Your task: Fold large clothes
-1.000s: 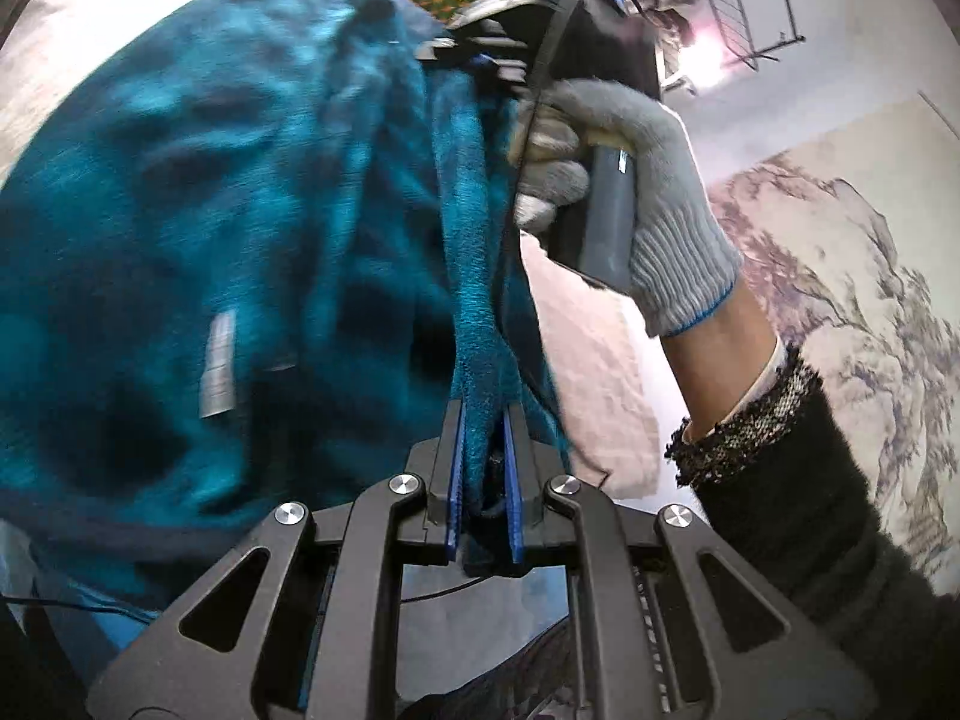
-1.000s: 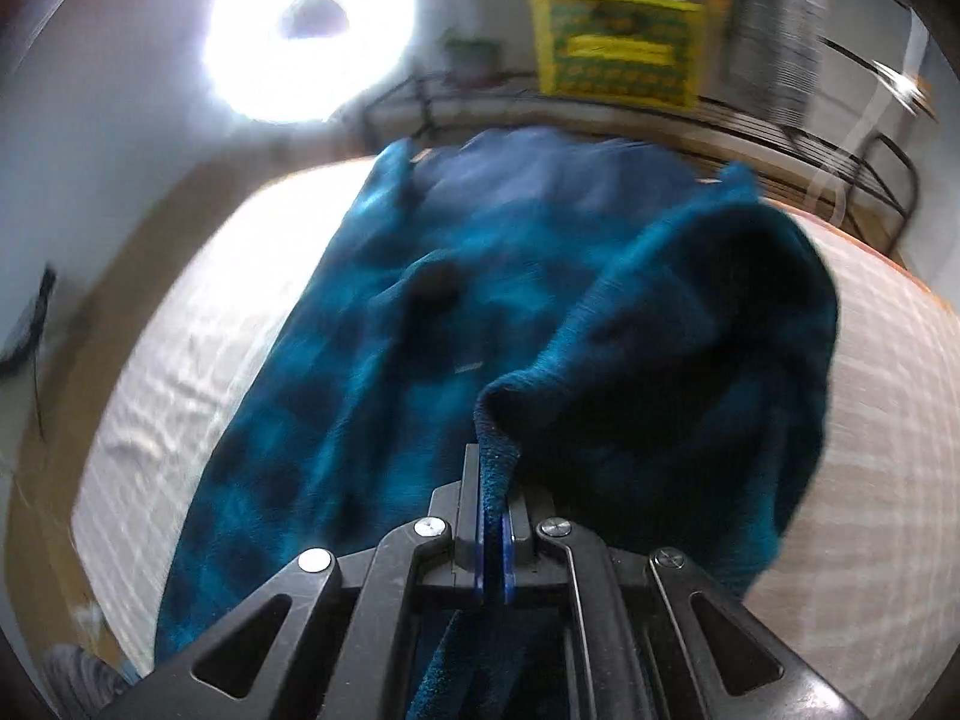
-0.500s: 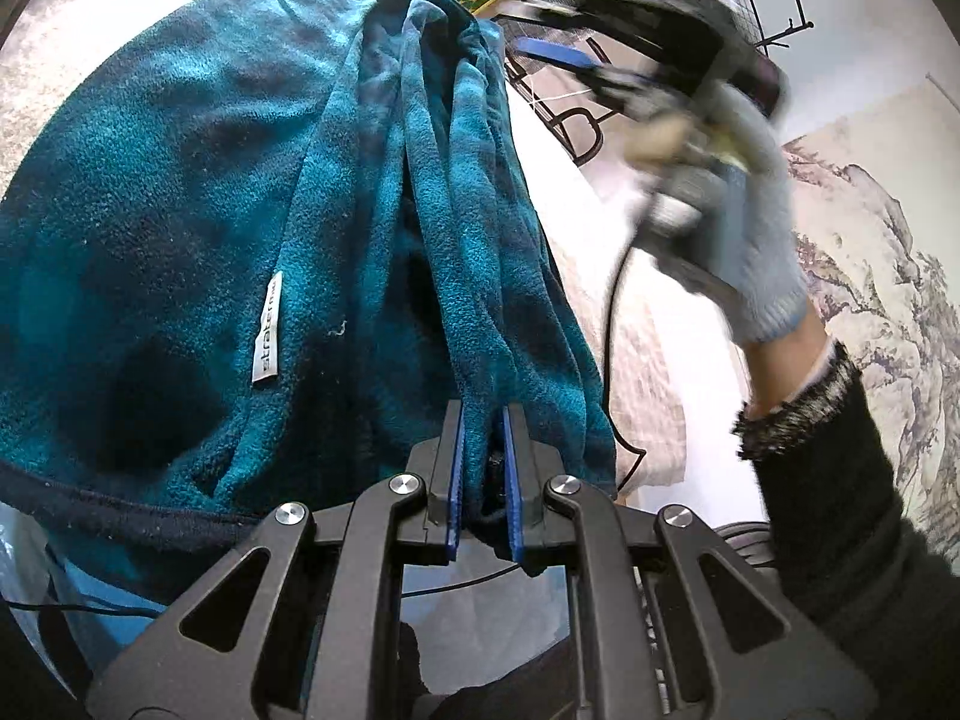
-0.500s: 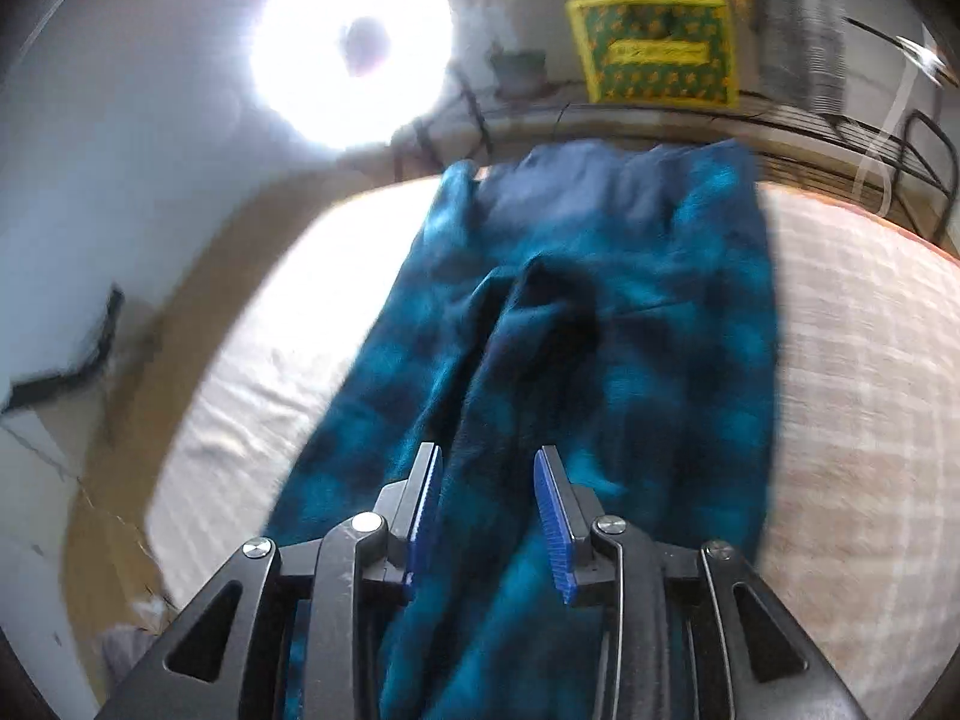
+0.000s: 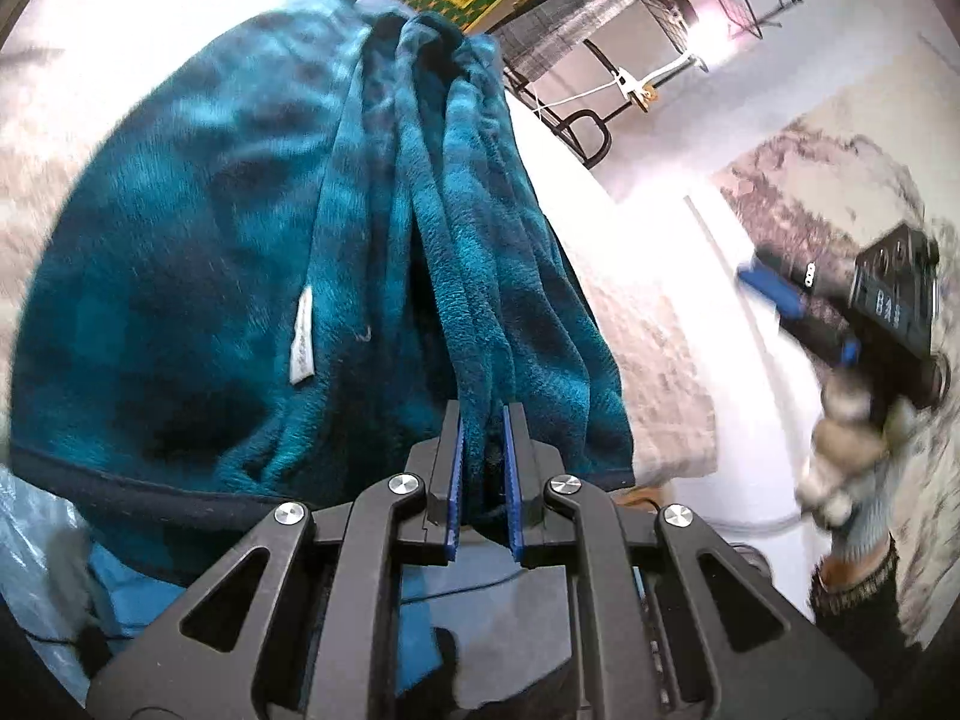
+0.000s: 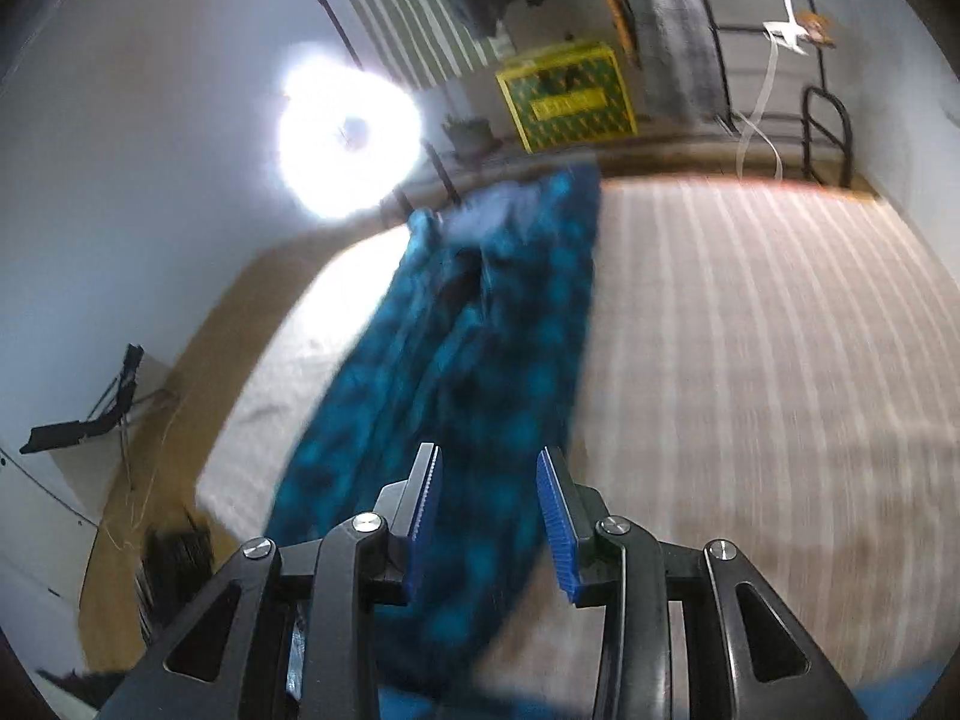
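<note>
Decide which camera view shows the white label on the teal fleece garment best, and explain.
The left wrist view: the white label shows sharp and close on the teal fleece garment. In the right wrist view the garment lies blurred; no label is visible.

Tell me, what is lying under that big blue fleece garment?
A pale striped bed cover spreads out beneath the blue fleece garment, showing on both sides of it. Whatever sits directly under the fabric itself is covered and cannot be seen.

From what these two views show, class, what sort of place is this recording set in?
Probably a bedroom or home room used for laundry. A teal plaid fleece garment lies across a wide beige striped mattress, a black metal clothes rack stands behind it, and a landscape wall hanging covers the wall.
</note>
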Available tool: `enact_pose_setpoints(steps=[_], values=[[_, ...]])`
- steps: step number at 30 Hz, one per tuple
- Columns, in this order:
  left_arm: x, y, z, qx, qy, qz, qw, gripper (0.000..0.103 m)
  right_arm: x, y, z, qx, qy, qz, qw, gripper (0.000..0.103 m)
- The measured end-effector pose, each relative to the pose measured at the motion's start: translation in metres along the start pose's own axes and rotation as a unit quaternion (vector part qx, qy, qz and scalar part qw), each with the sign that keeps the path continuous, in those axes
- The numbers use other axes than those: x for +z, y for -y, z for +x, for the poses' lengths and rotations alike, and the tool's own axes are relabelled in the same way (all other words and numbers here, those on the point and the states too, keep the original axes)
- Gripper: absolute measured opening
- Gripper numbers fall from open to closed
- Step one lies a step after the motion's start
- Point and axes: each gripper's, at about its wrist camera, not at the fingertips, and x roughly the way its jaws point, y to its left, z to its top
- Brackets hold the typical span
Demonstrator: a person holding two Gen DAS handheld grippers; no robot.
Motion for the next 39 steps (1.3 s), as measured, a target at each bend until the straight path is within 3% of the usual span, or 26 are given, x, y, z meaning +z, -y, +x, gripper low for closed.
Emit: enact_pose_setpoints(steps=[3,7,11,12,13,14,16,19,22,24,26,28,32,36,39], values=[[0.0,0.002,-0.005,0.009,0.001,0.005,0.9999,0.01,-0.039,0.005,0.013,-0.001,-0.028,0.015,1.0,0.035],[-0.003,-0.002,-0.002,0.006,-0.012,-0.004,0.9999,0.01,-0.079,0.016,0.047,0.033,-0.063,0.068,0.995,0.036],[0.0,-0.008,0.002,-0.01,-0.02,-0.023,0.9995,0.01,-0.101,0.014,0.081,0.053,-0.089,0.089,0.991,0.047],[0.0,-0.008,0.001,-0.012,-0.02,-0.026,0.9994,0.01,-0.104,0.012,0.087,0.054,-0.094,0.087,0.99,0.047],[0.003,-0.008,0.0,-0.015,-0.02,-0.03,0.9992,0.01,-0.105,0.009,0.092,0.06,-0.098,0.085,0.99,0.039],[0.004,-0.007,-0.004,-0.025,-0.017,-0.036,0.9989,0.01,-0.106,0.006,0.095,0.074,-0.102,0.084,0.988,0.018],[0.006,-0.004,-0.014,-0.027,-0.002,-0.031,0.9991,0.01,-0.101,0.001,0.088,0.091,-0.099,0.081,0.988,0.013],[0.0,-0.004,-0.003,0.017,-0.021,0.0,0.9996,0.01,-0.095,-0.003,0.07,0.088,-0.081,0.064,0.991,0.009],[-0.005,-0.005,0.0,0.023,-0.038,0.014,0.9989,0.01,-0.104,-0.008,0.085,0.028,-0.12,0.03,0.992,0.009],[-0.006,-0.001,-0.012,0.025,-0.042,0.036,0.9982,0.01,-0.107,-0.014,0.088,0.01,-0.127,0.009,0.992,0.017],[-0.005,0.002,-0.032,0.026,-0.04,0.052,0.9975,0.011,-0.104,-0.019,0.082,0.0,-0.125,0.0,0.992,0.032],[-0.002,-0.001,-0.06,0.027,-0.019,0.057,0.9978,0.019,-0.095,-0.023,0.067,-0.017,-0.1,-0.014,0.995,0.033],[0.013,-0.026,-0.096,0.08,0.034,0.06,0.9944,0.02,-0.069,-0.037,0.038,-0.024,-0.022,-0.051,0.998,0.032],[0.029,-0.053,-0.086,0.114,0.034,0.047,0.9918,0.02,-0.045,-0.049,0.06,-0.012,-0.006,-0.059,0.998,0.028],[0.03,-0.055,-0.065,0.116,0.018,0.063,0.9911,0.02,-0.046,-0.064,0.09,-0.011,-0.031,-0.08,0.996,0.028]])
